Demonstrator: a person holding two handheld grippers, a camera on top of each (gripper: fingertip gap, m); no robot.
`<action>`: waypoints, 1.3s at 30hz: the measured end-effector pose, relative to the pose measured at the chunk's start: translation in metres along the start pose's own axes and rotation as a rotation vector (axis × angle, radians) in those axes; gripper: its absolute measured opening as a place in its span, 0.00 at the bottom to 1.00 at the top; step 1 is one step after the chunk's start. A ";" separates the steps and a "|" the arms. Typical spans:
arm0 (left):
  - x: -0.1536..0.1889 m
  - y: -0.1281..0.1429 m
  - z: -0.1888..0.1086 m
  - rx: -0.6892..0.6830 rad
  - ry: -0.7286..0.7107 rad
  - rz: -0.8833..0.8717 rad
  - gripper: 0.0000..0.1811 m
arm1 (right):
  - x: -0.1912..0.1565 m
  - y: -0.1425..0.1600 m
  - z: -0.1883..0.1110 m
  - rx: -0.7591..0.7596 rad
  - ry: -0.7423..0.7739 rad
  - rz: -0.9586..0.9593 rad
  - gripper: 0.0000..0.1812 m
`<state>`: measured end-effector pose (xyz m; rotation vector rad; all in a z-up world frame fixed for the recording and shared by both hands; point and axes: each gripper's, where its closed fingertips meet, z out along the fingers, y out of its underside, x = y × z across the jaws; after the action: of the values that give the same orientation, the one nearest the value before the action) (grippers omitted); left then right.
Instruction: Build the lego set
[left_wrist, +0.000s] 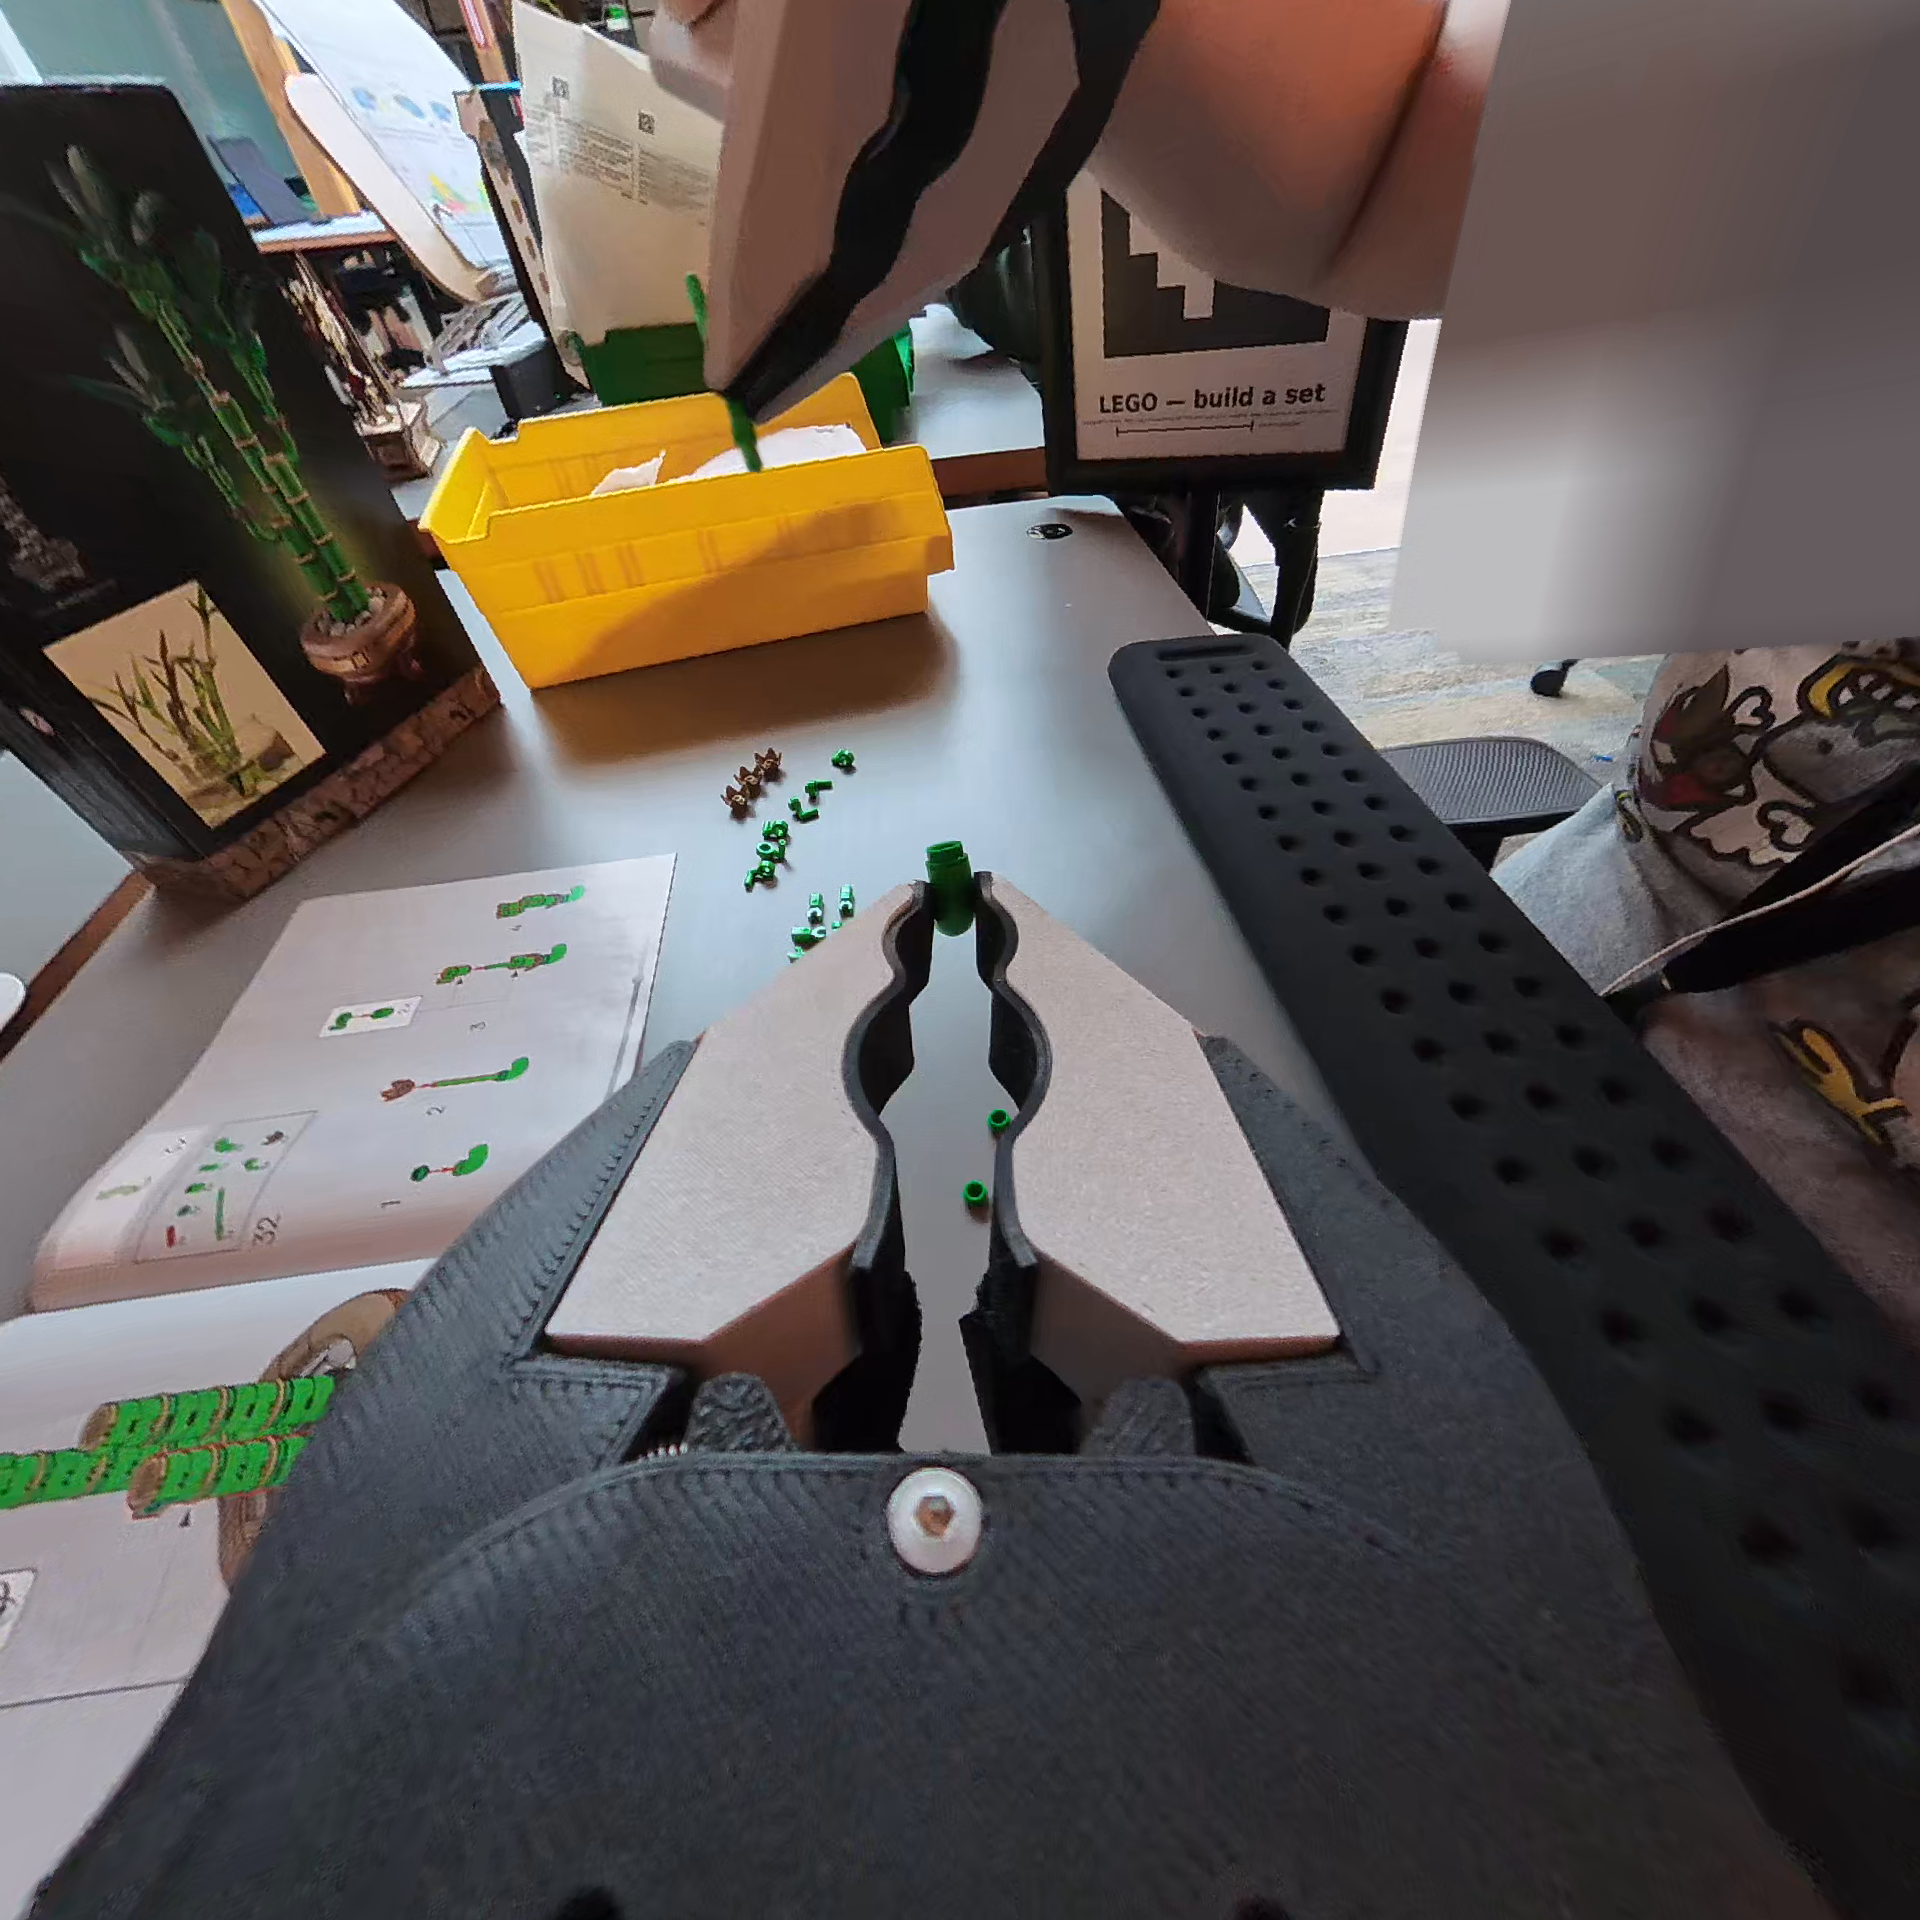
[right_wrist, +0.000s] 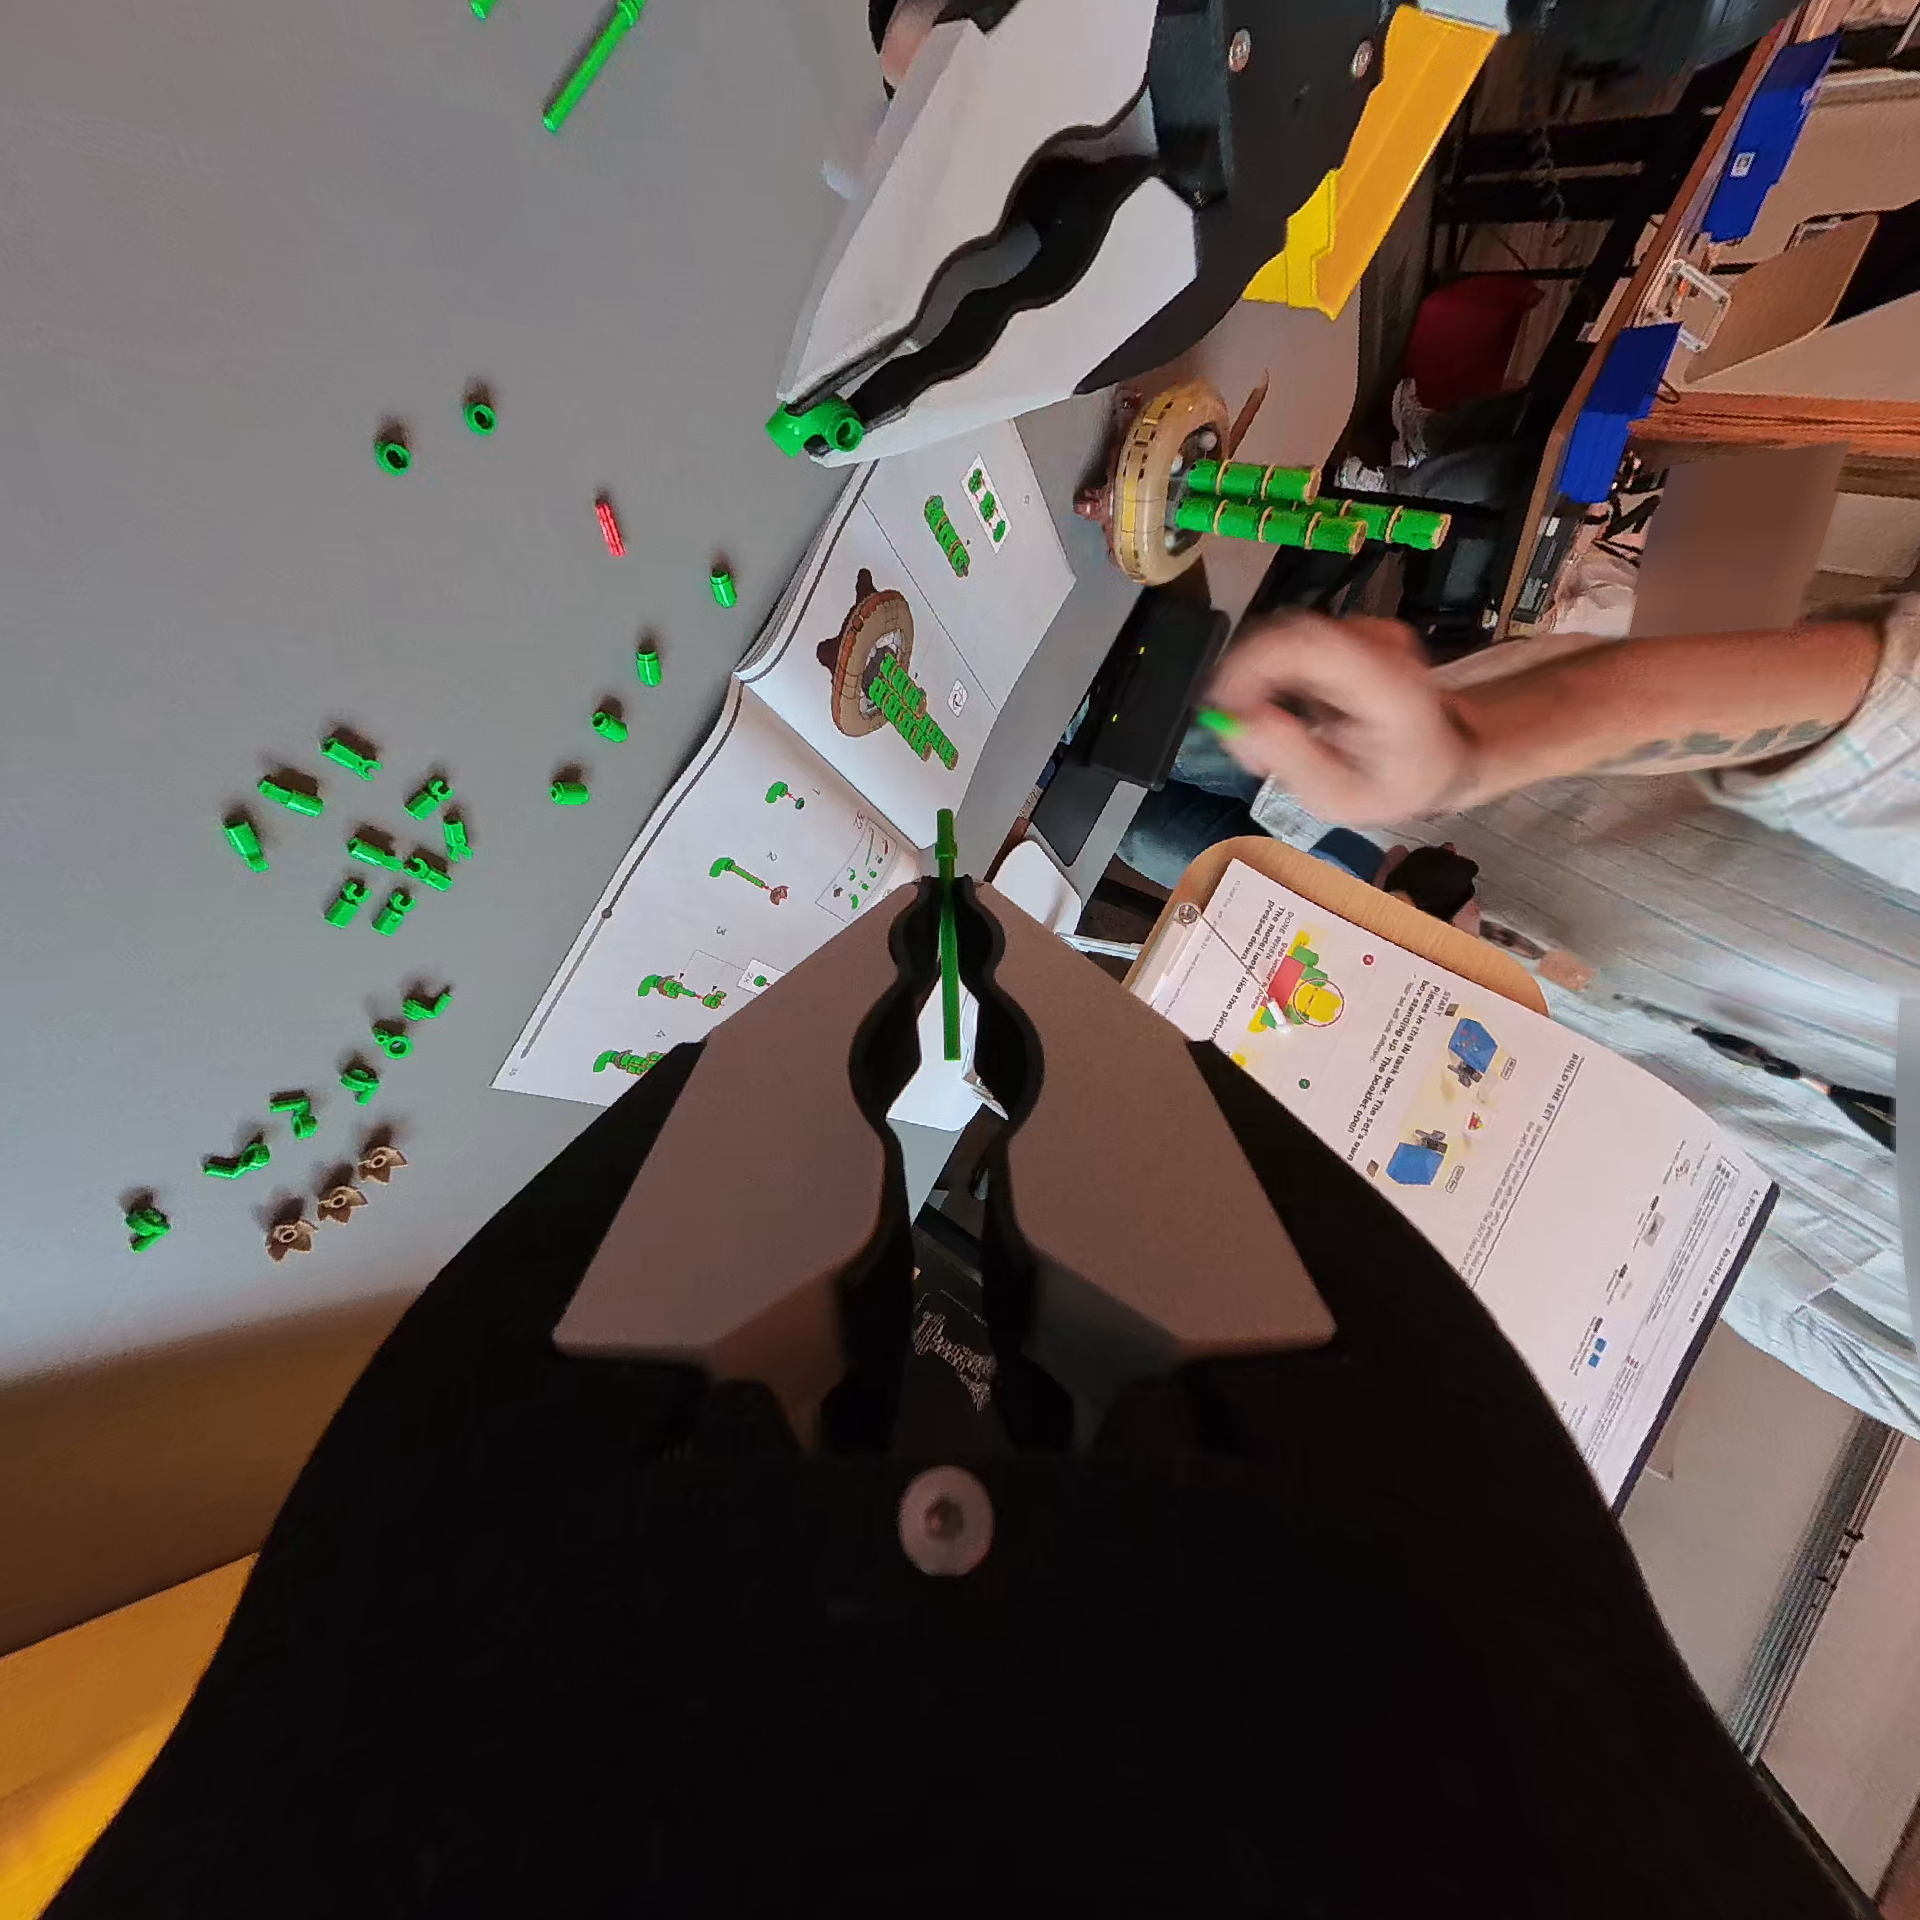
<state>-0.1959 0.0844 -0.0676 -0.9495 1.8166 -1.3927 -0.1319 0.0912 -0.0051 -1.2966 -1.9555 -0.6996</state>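
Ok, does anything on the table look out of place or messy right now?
Nothing looks damaged or spilled. Loose green pieces lie scattered on the table, as expected mid-build. One red piece stands out among them. A second person's hand is blurred beyond the open instruction booklet.
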 end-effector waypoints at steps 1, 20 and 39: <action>0.001 -0.001 0.000 0.004 0.002 0.019 0.03 | 0.000 0.000 0.000 -0.001 0.001 -0.002 0.01; 0.033 -0.051 -0.014 0.260 -0.045 0.530 0.03 | -0.007 0.004 -0.002 -0.011 0.015 0.008 0.01; 0.009 -0.024 -0.005 0.141 0.164 -0.243 0.03 | -0.015 0.021 -0.005 -0.051 0.007 0.014 0.01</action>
<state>-0.2010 0.0749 -0.0436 -1.0341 1.7351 -1.7698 -0.1070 0.0867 -0.0119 -1.3358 -1.9323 -0.7503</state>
